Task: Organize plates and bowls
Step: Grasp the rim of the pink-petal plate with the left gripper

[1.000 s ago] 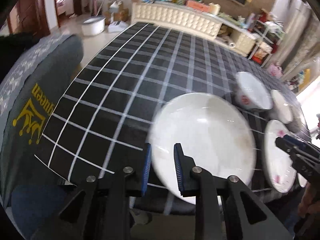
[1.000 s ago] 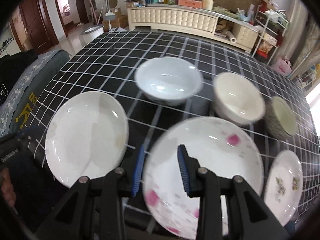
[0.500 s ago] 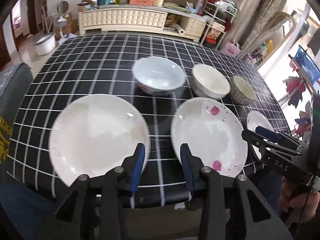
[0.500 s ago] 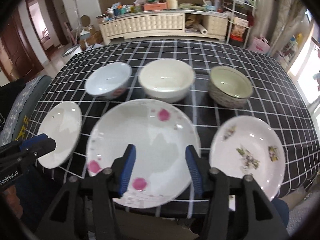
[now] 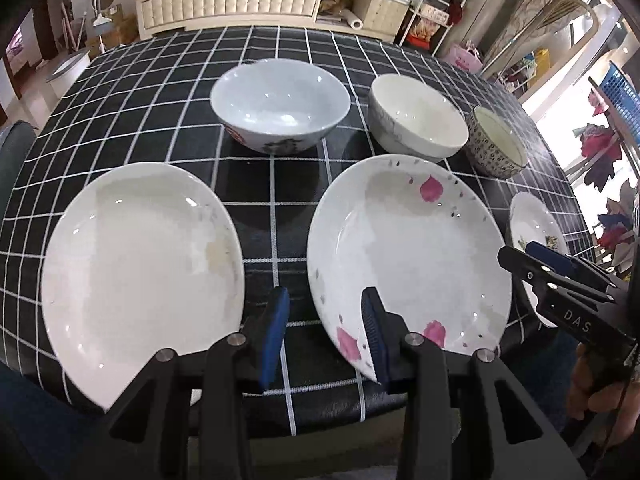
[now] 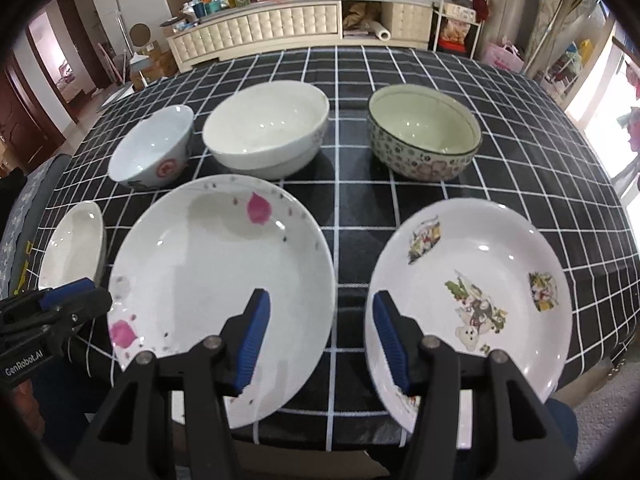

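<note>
Three plates lie along the front edge of the black checked table [image 6: 400,72]: a plain white plate [image 5: 136,264], a pink-petal plate [image 5: 408,256] and a flower-print plate [image 6: 480,280]. Behind them stand a pale blue bowl [image 5: 280,104], a white bowl [image 6: 264,132] and a patterned green bowl [image 6: 424,140]. My left gripper [image 5: 324,308] is open, hovering over the gap between the plain and pink-petal plates. My right gripper [image 6: 320,308] is open above the gap between the pink-petal and flower-print plates. Neither holds anything.
A cream sideboard [image 6: 280,28] loaded with clutter runs behind the table. Shelves [image 6: 456,12] stand at the back right. A grey cushioned seat [image 6: 24,208] sits off the table's left edge. A hand [image 5: 592,372] holds the right gripper's handle.
Both views have swung right and settled facing the row of plates. The right gripper's fingers have spread wider. No plate or bowl has moved.
</note>
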`<state>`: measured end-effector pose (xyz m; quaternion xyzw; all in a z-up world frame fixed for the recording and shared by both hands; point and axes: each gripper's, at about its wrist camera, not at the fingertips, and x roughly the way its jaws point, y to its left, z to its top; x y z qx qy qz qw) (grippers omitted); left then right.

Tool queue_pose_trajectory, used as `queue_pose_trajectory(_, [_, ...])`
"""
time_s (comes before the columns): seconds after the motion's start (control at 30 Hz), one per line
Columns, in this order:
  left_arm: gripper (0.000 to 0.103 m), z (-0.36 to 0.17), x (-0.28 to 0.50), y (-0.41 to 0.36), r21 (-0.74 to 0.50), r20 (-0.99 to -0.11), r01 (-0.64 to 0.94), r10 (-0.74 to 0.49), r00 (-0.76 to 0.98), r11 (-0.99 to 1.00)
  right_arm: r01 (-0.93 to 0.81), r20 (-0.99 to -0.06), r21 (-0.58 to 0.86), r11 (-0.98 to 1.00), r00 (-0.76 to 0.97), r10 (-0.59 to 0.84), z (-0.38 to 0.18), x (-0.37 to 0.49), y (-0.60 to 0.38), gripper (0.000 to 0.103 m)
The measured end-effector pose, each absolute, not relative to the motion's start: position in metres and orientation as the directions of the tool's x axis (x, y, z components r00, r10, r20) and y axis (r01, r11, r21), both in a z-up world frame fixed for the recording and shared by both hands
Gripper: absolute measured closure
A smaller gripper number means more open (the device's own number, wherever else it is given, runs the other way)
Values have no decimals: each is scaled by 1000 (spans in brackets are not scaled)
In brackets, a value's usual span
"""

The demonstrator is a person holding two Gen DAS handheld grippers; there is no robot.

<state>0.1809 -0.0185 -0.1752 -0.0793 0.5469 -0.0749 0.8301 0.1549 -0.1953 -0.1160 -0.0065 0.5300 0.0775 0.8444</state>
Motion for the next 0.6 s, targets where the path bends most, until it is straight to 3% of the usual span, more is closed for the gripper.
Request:
queue_pose_trajectory(0.37, [68, -201, 202, -31, -200, -909, 87, -218, 356, 976, -159, -885, 24, 987, 455, 94, -121, 168, -193, 45])
queue_pose_trajectory(0.53, [77, -207, 205, -34, -207, -914, 92, -226, 337, 974, -201, -889, 36, 979, 441, 123, -124, 173, -185, 45])
queue_pose_trajectory(0.6, [82, -209, 205, -34, -199, -914, 93, -219, 342, 976, -192, -899, 46, 980, 421, 124, -130, 175, -185, 50])
